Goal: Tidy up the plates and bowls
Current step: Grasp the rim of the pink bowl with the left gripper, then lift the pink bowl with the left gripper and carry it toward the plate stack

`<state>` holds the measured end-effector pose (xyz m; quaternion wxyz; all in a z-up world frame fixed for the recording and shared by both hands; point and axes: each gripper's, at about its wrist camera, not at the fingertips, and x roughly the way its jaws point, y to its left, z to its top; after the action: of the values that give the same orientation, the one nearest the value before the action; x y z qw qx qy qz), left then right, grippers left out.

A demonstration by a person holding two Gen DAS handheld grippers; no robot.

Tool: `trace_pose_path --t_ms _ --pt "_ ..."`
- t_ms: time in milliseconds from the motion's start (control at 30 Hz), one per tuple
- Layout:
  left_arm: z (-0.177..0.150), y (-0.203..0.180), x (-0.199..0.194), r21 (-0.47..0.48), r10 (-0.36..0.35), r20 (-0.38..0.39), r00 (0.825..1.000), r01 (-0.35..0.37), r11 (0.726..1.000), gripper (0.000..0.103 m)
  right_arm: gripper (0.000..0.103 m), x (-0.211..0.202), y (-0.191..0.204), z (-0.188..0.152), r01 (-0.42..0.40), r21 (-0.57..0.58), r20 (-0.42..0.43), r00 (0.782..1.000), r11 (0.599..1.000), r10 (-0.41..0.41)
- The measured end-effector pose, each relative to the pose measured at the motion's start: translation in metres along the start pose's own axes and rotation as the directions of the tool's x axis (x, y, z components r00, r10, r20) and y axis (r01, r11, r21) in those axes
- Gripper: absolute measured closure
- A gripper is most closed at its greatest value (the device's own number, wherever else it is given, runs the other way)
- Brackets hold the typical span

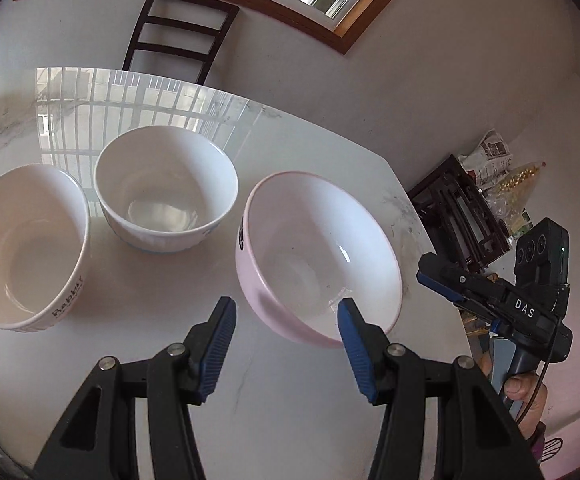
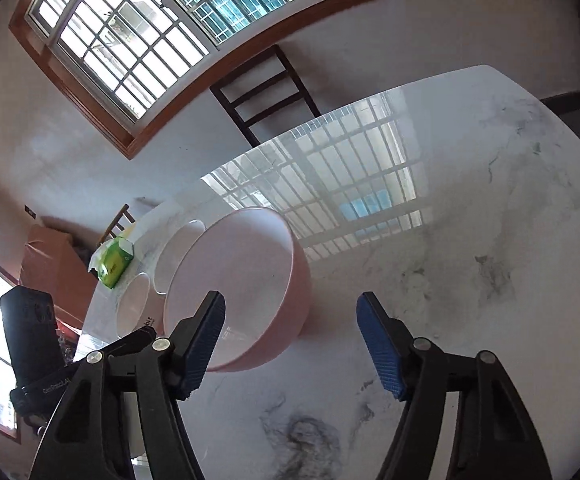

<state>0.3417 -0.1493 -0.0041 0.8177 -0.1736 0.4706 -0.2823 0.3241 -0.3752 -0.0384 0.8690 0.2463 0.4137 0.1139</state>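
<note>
Currently three bowls stand upright on the marble table point(image 1: 310, 144), all showing bare interiors. Nearest the left gripper point(image 1: 286, 316) is the pink bowl point(image 1: 318, 256), wide and shallow-flared, pale pink outside with a dark printed mark on its left wall and a white glossy interior. Behind it and to the left stands the white bowl point(image 1: 166, 192), deeper, with a faint blue band near its foot. At far left sits the lettered bowl point(image 1: 26, 248), straight-walled, cream-white, with dark lettering low on its side. All three are close together but apart from one another.

Left gripper jaws stand apart over the tabletop; the right blue pad overlaps the pink bowl's near rim in the picture, and contact cannot be confirmed. Nothing is clamped. The right gripper point(image 2: 290, 344) likewise has its jaws apart with only bare table between them; the pink bowl lies just beyond its left finger. A hand point(image 1: 524, 396) holds that gripper's handle at the table's right edge.

Table surface is glossy white marble with grey veining, reflecting the window grille. A dark wooden chair point(image 1: 178, 36) stands at the far side, below a wood-framed barred window point(image 2: 138, 40). A green tissue pack point(image 2: 114, 260) rests at the table's far left end, and a brown cardboard box point(image 2: 58, 264) stands beyond it.
</note>
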Motion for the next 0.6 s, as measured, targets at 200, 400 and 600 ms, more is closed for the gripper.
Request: trace_pose_path --t_ms 200,400,600 --pt "0.006 0.008 0.021 -0.04 0.011 -0.028 1.0 -0.012 0.999 0.049 0.044 0.032 0.0 0.026 0.061 -0.007 -0.091 0.994 0.998 -0.061" --pt "0.007 0.001 0.034 -0.006 0.077 -0.044 0.996 -0.077 0.997 0.05 0.078 0.059 0.005 0.031 0.121 -0.039 -0.157 0.98 0.992 -0.125" --pt "0.001 0.004 0.032 -0.001 0.133 -0.031 0.991 -0.133 0.991 0.075 0.087 0.073 0.0 0.019 0.096 0.003 -0.215 0.972 0.995 -0.093"
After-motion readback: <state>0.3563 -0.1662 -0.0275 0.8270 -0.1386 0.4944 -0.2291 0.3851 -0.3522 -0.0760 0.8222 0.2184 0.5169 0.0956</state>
